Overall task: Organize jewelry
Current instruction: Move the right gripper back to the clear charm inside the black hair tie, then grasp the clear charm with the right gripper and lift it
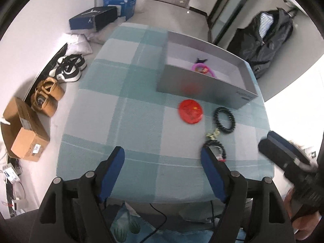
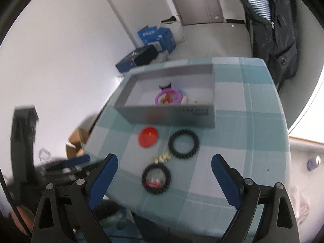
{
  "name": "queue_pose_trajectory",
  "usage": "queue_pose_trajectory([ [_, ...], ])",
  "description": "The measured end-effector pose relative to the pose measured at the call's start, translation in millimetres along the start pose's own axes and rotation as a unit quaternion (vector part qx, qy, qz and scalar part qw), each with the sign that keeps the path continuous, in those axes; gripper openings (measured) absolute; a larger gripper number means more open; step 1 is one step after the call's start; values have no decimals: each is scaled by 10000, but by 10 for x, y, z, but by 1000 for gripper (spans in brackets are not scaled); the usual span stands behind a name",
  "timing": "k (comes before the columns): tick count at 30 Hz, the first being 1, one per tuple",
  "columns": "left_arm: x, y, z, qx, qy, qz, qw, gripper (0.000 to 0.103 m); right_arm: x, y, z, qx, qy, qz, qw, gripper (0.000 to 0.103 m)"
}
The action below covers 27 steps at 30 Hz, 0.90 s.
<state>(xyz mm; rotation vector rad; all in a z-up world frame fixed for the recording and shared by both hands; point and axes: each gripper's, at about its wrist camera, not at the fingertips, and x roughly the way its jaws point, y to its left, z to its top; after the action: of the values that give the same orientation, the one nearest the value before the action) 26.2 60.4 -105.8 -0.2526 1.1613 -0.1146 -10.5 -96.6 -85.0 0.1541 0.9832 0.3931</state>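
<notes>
Two grippers were in view, both with jaws spread wide and holding nothing. The left gripper (image 1: 163, 172) sat at the bottom centre of its frame over the near edge of the checked tablecloth (image 1: 125, 121); the right gripper (image 2: 164, 180) occupied the bottom of its own frame, above the same cloth.

Loose items lay on the cloth in front of a grey box (image 2: 172, 117). A flat red disc (image 2: 148, 137) sat nearest the box wall, left of centre. Just beside it, to the right, lay a black ridged ring (image 2: 183, 143). Below that ring, a small pale yellowish trinket (image 2: 163, 157) lay between it and a second black ring (image 2: 156, 179), which enclosed something clear with a red part; detail was blurred.

Inside the box, a pink ring (image 2: 166, 98) rested near the front wall with a small black piece (image 2: 165, 86) behind it.
</notes>
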Motion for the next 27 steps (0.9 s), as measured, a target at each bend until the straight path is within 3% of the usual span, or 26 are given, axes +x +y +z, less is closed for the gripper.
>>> queue_pose_trajectory([
  [8, 2, 250, 88, -435, 3, -70, 9990, 74, 288, 199, -227, -537, 516, -73, 9972, 61],
  [15, -29, 234, 77, -399, -13, -131, 9991, 74, 369, 259, -290, -679, 598, -99, 9958, 53],
  [20, -27, 224, 80, -354, 33, -114, 9993, 74, 464, 316, -306, -755, 730, -85, 9944, 38],
  [27, -23, 281, 101, -461, 51, -77, 9989, 74, 538, 417, -325, -924, 802, -83, 9924, 31],
])
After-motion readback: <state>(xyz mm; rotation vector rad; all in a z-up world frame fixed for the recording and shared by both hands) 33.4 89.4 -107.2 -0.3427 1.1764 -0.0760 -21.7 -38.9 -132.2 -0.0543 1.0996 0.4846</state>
